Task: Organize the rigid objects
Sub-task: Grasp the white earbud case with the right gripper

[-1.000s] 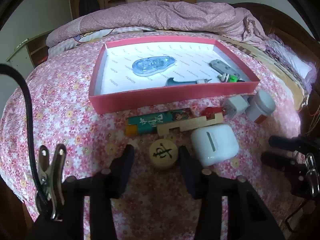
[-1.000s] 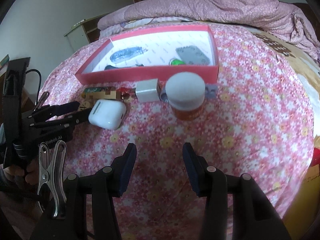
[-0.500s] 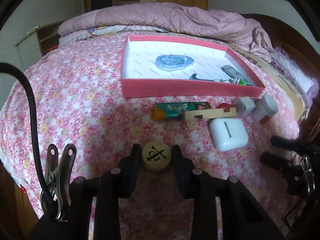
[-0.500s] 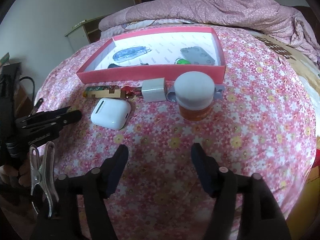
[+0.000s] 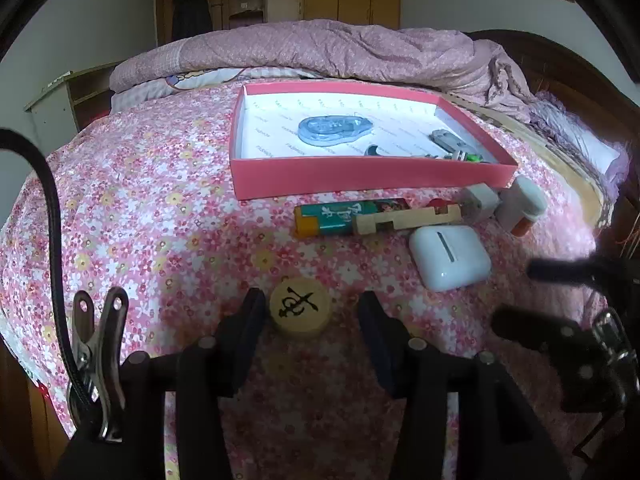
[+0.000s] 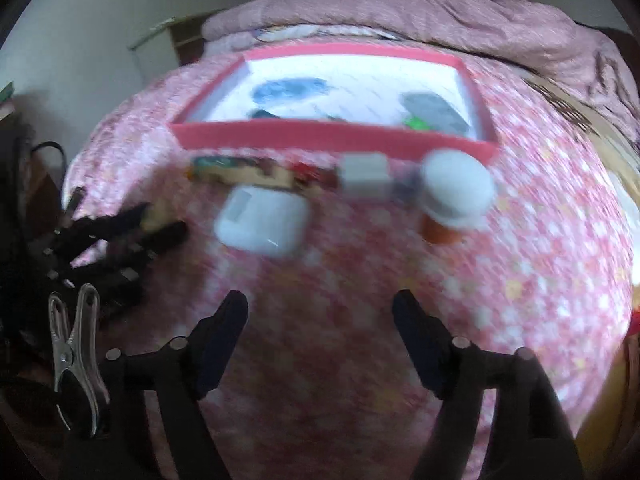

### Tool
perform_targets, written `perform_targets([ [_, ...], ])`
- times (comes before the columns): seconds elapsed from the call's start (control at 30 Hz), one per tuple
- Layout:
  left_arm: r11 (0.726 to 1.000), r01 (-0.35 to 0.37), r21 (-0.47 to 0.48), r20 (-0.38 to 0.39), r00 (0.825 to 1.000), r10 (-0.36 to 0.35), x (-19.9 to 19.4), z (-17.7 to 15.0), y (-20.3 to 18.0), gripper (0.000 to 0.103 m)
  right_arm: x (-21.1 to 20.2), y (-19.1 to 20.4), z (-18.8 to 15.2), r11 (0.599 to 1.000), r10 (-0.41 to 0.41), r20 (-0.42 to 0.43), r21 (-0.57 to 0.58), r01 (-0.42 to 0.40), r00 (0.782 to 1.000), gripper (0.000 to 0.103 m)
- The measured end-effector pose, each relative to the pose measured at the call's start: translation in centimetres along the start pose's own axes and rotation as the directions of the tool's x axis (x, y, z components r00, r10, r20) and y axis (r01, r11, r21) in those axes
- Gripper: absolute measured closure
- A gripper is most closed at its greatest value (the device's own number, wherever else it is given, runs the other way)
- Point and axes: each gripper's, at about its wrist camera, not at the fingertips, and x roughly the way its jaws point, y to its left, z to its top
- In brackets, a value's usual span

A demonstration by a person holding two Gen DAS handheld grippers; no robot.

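the wooden chess piece (image 5: 300, 312) lies between the left claw (image 5: 311, 320), just opened off it; the right claw (image 6: 320, 320) gapes wide, empty.

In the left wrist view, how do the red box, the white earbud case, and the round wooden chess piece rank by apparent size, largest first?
1. red box, clearly largest.
2. white earbud case.
3. round wooden chess piece, a little smaller, though nearest the camera, so its true size is likely smaller still.
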Motion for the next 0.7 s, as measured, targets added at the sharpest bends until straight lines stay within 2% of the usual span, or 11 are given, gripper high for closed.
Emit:
perform_targets([
  [0.23,1.000,0.001,0.015,0.009,1.000,-0.001,-0.3,-0.3,0.2,0.051,1.3,2.1,2.1,0.999,0.026,0.014,-0.032,-0.026,1.000,0.026],
  [0.43,0.997,0.062,-0.047,0.017,0.998,-0.061,-0.8,-0.5,1.9,0.051,2.9,2.1,2.5,1.000,-0.001,0.012,-0.012,0.001,1.000,0.028],
  [0.5,0.996,0.070,-0.057,0.014,0.997,-0.069,-0.8,-0.5,2.1,0.051,3.0,2.3,2.5,0.999,-0.034,0.021,-0.036,0.034,0.999,0.040],
  [0.53,0.996,0.066,-0.055,0.013,0.998,-0.065,-0.8,-0.5,2.0,0.051,3.0,2.4,2.4,0.996,-0.060,0.028,-0.057,0.062,0.998,0.040],
  [0.7,1.000,0.008,-0.008,0.008,1.000,-0.008,-0.6,-0.5,0.7,0.050,2.2,1.7,1.6,0.998,-0.040,0.029,-0.057,0.042,0.999,0.040],
])
